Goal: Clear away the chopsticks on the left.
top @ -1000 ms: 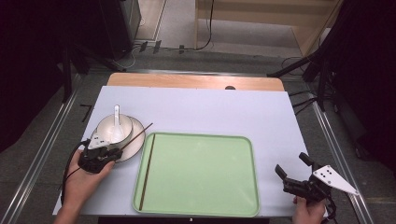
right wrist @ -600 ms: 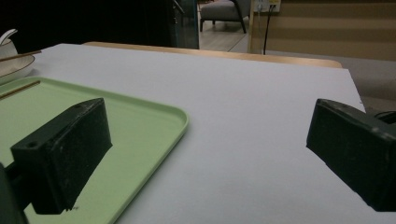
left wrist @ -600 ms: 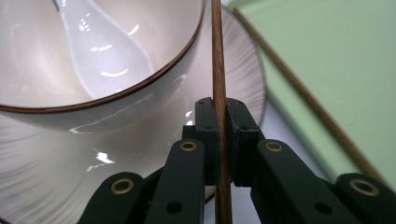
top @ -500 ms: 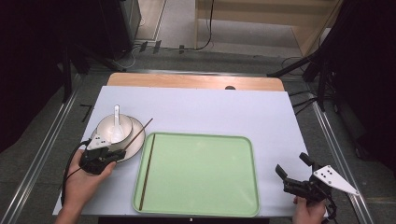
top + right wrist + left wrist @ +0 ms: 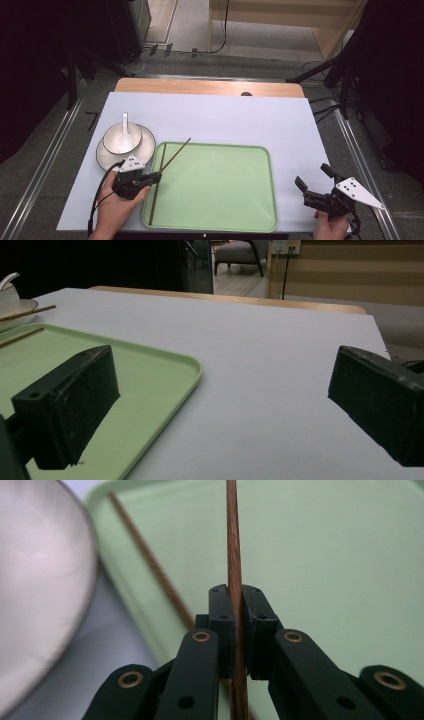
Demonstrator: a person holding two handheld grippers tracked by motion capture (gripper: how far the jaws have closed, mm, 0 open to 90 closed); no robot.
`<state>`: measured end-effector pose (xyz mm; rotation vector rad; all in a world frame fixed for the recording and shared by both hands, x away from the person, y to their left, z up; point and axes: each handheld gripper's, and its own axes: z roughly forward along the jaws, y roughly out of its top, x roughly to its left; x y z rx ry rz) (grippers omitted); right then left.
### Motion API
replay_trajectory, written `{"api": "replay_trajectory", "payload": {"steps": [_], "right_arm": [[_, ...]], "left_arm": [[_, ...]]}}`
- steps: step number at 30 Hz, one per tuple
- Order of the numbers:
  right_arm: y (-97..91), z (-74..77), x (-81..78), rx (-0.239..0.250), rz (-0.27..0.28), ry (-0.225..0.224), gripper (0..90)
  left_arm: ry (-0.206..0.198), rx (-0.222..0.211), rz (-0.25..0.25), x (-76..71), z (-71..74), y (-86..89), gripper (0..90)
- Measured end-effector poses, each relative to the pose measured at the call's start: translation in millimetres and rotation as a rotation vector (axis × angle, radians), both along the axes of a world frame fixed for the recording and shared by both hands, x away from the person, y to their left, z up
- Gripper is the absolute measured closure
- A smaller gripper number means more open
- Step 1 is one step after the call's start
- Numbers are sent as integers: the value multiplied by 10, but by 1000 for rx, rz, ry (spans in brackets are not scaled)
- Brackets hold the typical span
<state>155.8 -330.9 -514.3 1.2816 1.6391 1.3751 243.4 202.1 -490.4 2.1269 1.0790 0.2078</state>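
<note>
My left gripper (image 5: 157,176) hovers at the left rim of the green tray (image 5: 225,210), shut on a brown chopstick (image 5: 177,152) that slants up and right over the tray's corner. The left gripper view looks along the gripper (image 5: 237,595), whose pads pinch the chopstick (image 5: 232,540) as it runs straight ahead. A second chopstick (image 5: 152,210) lies along the tray's left side, also seen as the second chopstick (image 5: 150,565). My right gripper (image 5: 312,176) rests open at the table's right front, nothing between the jaws of the gripper (image 5: 220,405).
A white bowl with a spoon (image 5: 124,131) stands on a plate (image 5: 107,157) left of the tray; the plate (image 5: 40,605) is close beside the left jaw. The pale sheet (image 5: 240,120) covers the table behind the tray.
My left gripper has moved right from the plate to the tray's left rim, carrying the chopstick with it. The right gripper has stayed where it was.
</note>
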Motion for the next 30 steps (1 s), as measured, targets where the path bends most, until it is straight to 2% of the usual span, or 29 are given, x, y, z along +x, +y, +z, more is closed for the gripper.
{"api": "replay_trajectory", "payload": {"steps": [3,6,9,15,23,26,30], "right_arm": [[2,1,0,-1,1,1,0],[5,1,2,-1,2,-1,0],[5,2,3,0,2,-1,0],[-4,0,1,0,0,-2,0],[-3,1,3,1,-1,-3,0],[-2,3,-4,0,-3,-3,0],[-8,3,-10,4,-6,-4,0]], "left_arm": [[23,-24,-3,-64,-58,-142,853],[51,-29,-17,-120,-124,-295,853],[79,-34,-38,-149,-184,-387,853],[98,-21,-22,-187,-267,-485,853],[54,17,-2,-257,-278,-566,847],[55,13,-6,-268,-275,-582,789],[57,7,-5,-259,-270,-561,776]]}}
